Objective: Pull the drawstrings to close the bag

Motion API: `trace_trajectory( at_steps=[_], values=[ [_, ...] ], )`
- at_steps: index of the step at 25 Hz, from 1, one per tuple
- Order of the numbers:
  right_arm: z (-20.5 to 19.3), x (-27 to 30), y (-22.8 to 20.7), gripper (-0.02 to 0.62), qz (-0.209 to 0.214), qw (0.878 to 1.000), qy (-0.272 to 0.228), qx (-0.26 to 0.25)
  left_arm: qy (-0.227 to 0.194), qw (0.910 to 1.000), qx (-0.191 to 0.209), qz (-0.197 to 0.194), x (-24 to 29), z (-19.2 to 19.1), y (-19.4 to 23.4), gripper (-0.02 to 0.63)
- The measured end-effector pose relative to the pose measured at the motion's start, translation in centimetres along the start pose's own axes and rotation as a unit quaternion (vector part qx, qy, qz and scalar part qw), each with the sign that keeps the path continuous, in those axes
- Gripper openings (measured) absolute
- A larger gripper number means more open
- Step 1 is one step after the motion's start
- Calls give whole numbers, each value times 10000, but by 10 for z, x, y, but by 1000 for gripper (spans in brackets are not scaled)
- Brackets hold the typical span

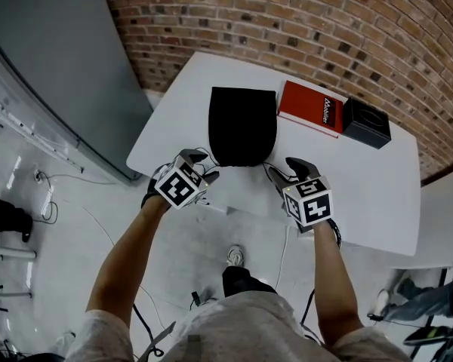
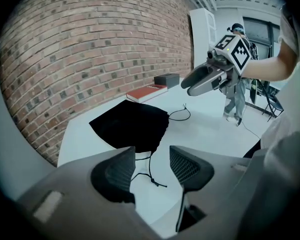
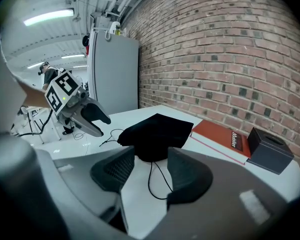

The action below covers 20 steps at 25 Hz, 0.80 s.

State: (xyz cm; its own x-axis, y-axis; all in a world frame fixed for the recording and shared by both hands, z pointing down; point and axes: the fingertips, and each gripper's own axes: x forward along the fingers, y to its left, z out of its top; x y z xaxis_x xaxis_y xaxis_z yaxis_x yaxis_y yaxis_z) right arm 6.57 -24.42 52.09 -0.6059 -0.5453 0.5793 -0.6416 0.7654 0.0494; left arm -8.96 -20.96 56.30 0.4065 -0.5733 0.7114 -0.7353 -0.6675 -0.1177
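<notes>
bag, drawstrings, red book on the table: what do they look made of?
Bag: black cloth, matte, probably a soft woven or velvety fabric. It reflects almost no light and slumps in soft folds.
Drawstrings: thin black cord, likely braided. They lie in loose curls, and one has a knot near its end.
Red book: card or paper cover by the look, smooth with a slight sheen and a pale page edge.

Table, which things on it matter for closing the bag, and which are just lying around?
In the job: black bag, its two drawstrings, left gripper, right gripper, both open.
Just lying there: red book, black box.
</notes>
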Motion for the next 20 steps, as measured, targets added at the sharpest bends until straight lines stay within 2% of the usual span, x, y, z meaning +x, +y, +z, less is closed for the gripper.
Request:
trace_trajectory(
  at_steps=[13,20],
  values=[
    [-31,35,-10,209,357,9985,406,-111,607,9968,470,-207,43,-25,6,221],
    [-39,61,-11,212,624,9959,616,-205,584,9978,181,-256,60,-26,13,221]
  ],
)
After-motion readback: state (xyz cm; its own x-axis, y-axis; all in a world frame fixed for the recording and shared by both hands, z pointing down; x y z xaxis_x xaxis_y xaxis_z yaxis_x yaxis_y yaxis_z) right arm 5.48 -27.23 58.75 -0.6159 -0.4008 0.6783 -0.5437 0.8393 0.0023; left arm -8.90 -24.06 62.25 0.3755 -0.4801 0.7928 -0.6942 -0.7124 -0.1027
